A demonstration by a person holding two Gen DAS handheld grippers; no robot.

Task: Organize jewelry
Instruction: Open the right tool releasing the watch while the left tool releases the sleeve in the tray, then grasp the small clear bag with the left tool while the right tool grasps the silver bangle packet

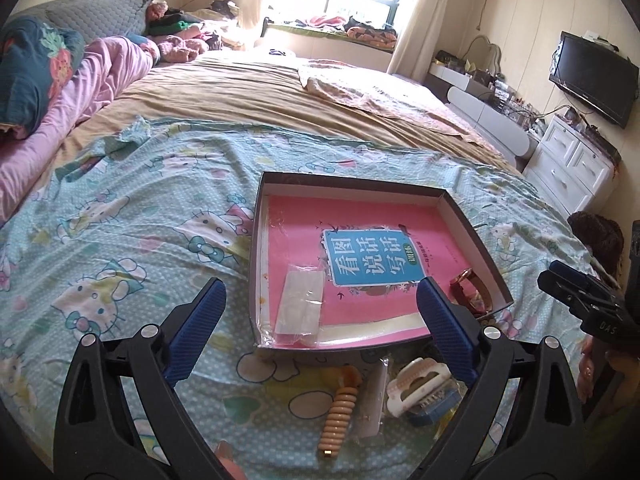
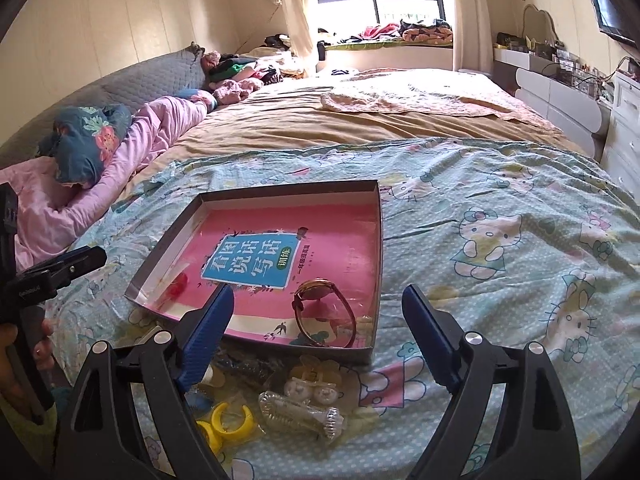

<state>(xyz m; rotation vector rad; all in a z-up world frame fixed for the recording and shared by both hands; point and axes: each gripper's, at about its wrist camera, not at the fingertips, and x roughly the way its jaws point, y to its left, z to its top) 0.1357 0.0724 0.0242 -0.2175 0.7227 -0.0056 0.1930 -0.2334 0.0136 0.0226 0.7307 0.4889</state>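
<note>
A shallow dark box point(image 1: 352, 184) point(image 2: 378, 248) lined with a pink book lies on the Hello Kitty sheet. In it lie a brown-strap watch point(image 2: 324, 308) point(image 1: 472, 288) and a clear plastic bag point(image 1: 302, 304). In front of the box lie a beige beaded bracelet point(image 1: 338, 412), a white hair clip point(image 1: 416, 384), yellow rings point(image 2: 230, 420), a clear bagged piece point(image 2: 300, 412) and a pale clip point(image 2: 312, 384). My left gripper point(image 1: 320, 308) is open and empty above the box's near edge. My right gripper point(image 2: 318, 312) is open and empty over the watch.
The bed point(image 1: 248, 96) stretches away with pink bedding point(image 1: 100, 76) and pillows at the left. White drawers point(image 1: 572, 168) and a wall TV point(image 1: 592, 76) stand at the right. The other gripper shows at the edge of each view point(image 1: 580, 296) point(image 2: 52, 276).
</note>
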